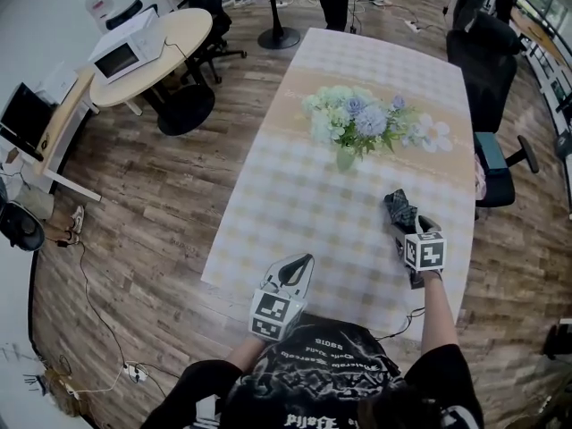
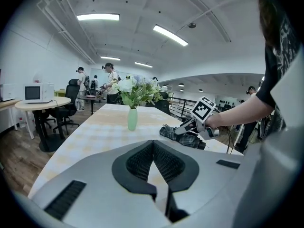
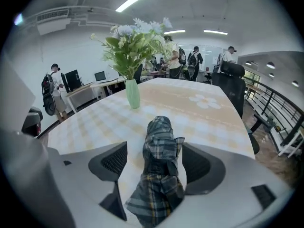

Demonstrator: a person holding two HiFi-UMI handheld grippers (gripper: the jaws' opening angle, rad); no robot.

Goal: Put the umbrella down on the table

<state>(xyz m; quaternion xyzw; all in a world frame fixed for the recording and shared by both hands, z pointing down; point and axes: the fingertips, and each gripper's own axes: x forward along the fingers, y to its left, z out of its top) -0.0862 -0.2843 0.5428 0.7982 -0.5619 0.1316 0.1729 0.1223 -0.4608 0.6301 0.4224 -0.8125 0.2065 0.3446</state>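
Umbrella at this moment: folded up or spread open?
Folded. The plaid umbrella lies as a tight bundle on the table, between the open jaws of the right hand-held gripper, which do not press it.

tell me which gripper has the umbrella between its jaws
The right gripper: the folded plaid umbrella lies on the table between its open jaws. The left gripper has its jaws shut together with nothing between them.

Shows creased plaid cloth on the umbrella, matt checked cloth over the table, wood planks on the floor. Shows matt grey plastic on the right gripper, with ribbed black pads.
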